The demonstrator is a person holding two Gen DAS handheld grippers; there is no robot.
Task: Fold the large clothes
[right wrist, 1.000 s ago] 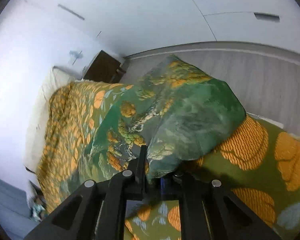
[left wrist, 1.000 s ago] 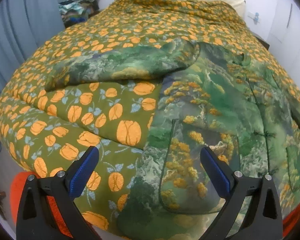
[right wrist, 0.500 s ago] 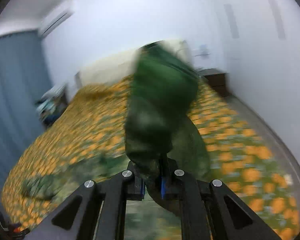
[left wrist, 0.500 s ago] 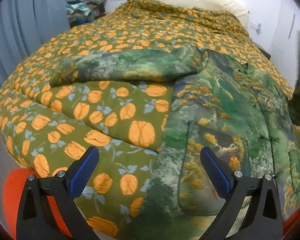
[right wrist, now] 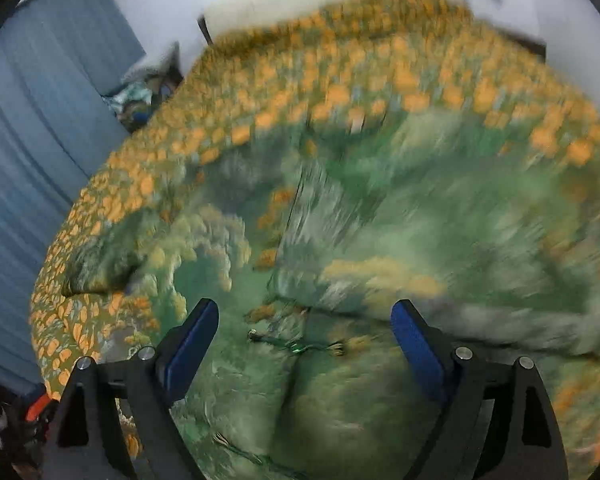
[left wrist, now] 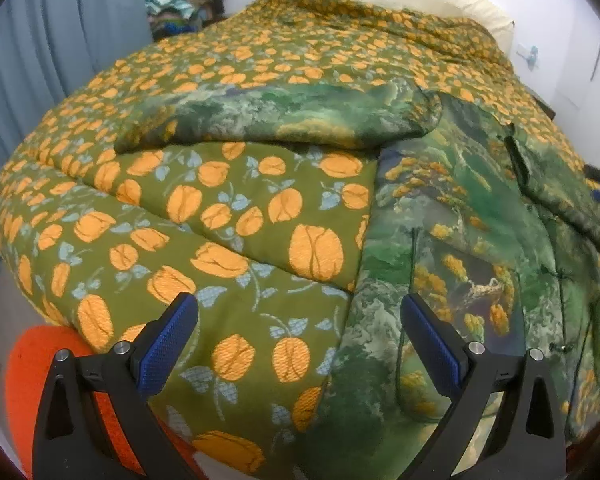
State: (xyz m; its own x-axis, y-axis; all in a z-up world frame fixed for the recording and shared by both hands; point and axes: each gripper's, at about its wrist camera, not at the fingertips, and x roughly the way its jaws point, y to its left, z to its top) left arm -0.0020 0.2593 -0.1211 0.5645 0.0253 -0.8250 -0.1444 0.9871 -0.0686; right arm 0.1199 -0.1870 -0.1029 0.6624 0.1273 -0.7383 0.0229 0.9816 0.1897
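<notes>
In my left wrist view the left gripper (left wrist: 299, 322) hangs with its 2 blue pads wide apart and nothing between them, above the near edge of the bed, where the green jacket (left wrist: 472, 240) lies spread on the orange-flowered quilt (left wrist: 204, 216) with 1 sleeve (left wrist: 284, 116) stretched out to the left and the other sleeve (left wrist: 556, 196) folded over its right side. In my right wrist view, which is blurred, the right gripper (right wrist: 304, 326) has just been opening and its fingers are released with nothing between them, over the jacket (right wrist: 380, 240) lying flat on the quilt (right wrist: 340, 92).
</notes>
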